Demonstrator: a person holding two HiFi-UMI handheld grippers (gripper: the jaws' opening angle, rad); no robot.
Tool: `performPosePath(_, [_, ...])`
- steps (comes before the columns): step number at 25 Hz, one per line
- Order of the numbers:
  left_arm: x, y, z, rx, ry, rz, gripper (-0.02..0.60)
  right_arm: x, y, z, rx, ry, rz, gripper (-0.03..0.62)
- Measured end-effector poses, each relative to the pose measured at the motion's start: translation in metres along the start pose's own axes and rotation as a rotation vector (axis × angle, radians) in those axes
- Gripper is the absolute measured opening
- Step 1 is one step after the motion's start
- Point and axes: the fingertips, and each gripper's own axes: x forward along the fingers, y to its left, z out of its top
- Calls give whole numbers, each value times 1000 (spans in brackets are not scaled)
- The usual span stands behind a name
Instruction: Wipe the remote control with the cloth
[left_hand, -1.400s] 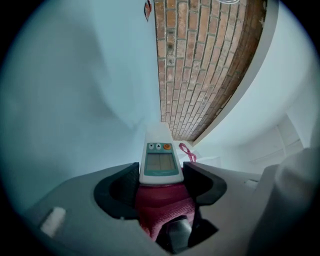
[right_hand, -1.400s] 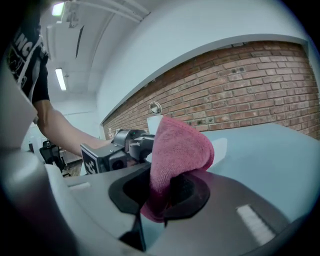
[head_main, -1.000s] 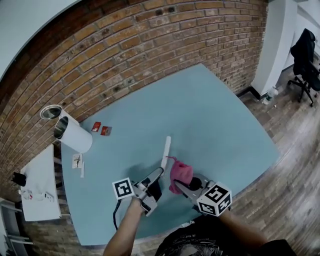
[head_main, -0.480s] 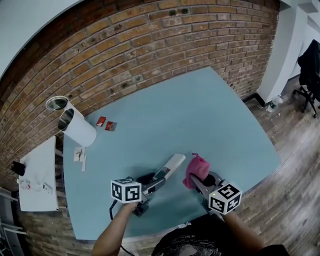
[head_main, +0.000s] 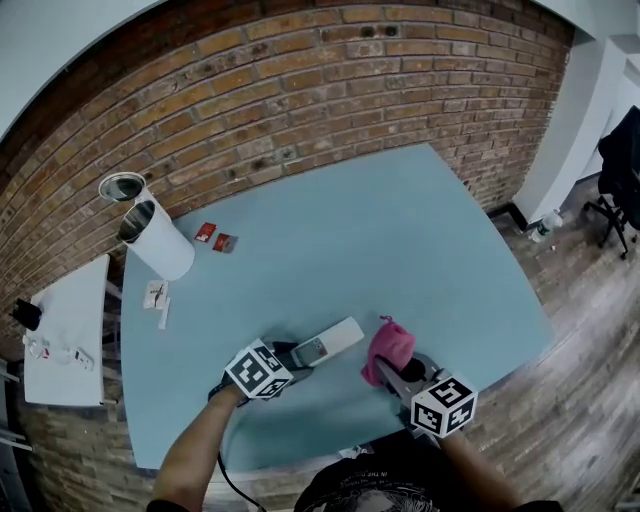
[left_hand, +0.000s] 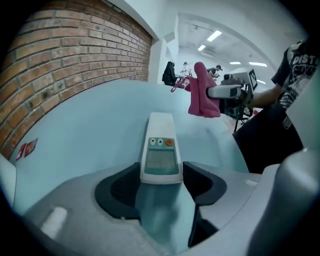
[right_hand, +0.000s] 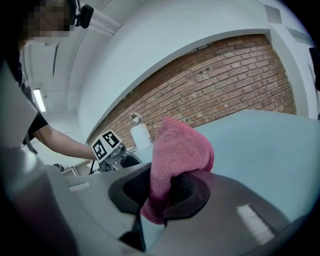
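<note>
Teal table: left gripper clamps remote control, seemingly resting on it; right gripper pinches pink cloth.

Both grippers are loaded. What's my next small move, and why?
Probably shift the right gripper left until its pink fabric cloth meets the white rectangular remote control. The left gripper clamps the remote's near end, screen facing up, and the cloth is clear of it, off to the right.

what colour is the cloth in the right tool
Pink. The folded fabric cloth shows best in the right gripper view.
</note>
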Motion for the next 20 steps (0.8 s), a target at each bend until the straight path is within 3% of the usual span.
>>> performPosePath(3, [2,7,-4,54,19,48,270,-9,3,-6,-16,21,-9,66])
performPosePath(7, [-4,13,-1,71,-36,107,273,-22,9,-14,-28,55,-25,66])
performPosePath(10, [-16,6,8,13,-152,105,271,-26,17,-16,-39,69,-23,66])
performPosePath(13, [-33,-8,21,-82,-319,94,258,-23,28,-17,-63,82,-7,66])
performPosePath(16, [-52,-26,34,-178,-474,132,256,-15,40,-14,-101,98,21,66])
performPosePath(17, [-59,-29,38,-208,-514,170,240,-11,44,-12,-121,106,30,66])
performPosePath(19, [-73,-34,42,-265,-574,270,32,-5,53,-5,-163,118,47,66])
performPosePath(20, [-78,-40,43,-288,-592,305,2,-2,58,-2,-182,120,58,66])
